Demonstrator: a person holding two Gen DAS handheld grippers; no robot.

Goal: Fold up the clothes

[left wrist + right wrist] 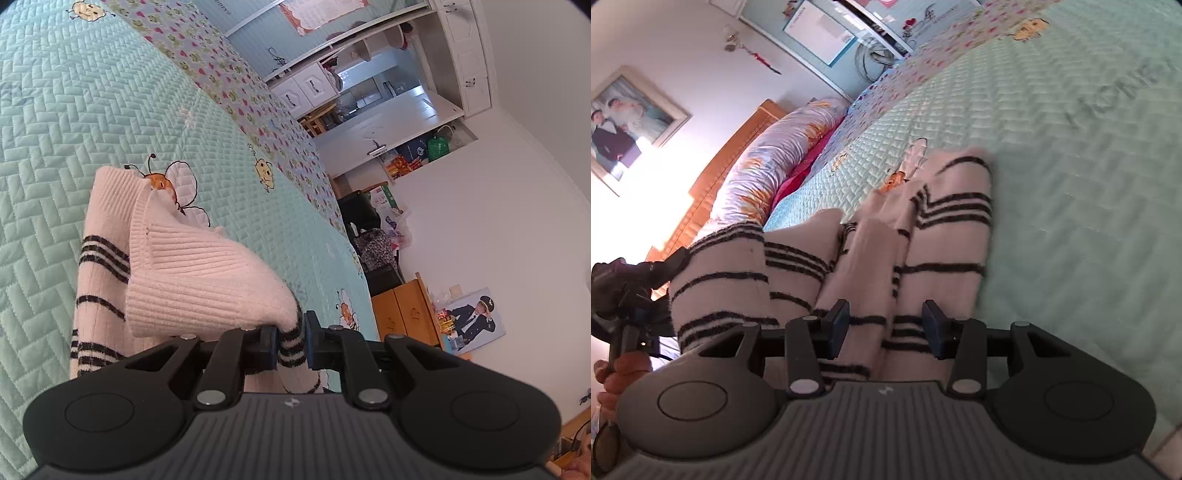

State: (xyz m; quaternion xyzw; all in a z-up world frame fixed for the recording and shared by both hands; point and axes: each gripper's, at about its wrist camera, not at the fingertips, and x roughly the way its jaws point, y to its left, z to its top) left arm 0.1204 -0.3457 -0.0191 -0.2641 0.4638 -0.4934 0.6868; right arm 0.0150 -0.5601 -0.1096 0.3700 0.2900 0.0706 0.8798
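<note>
While gripped: one sweater (192, 273), two grippers.

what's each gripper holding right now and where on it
The left gripper pinches a striped edge of the pink sweater. The right gripper has its jaws apart around a striped fold, not clamped.

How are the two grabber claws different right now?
The left gripper has its jaws pinched tight on a corner of the pink striped sweater; the right gripper has its jaws spread wide with sweater fabric loose between them. The left one lifts its fabric up off the green quilt; the fabric by the right one mostly lies flat. Both are black and point at the same sweater.
</note>
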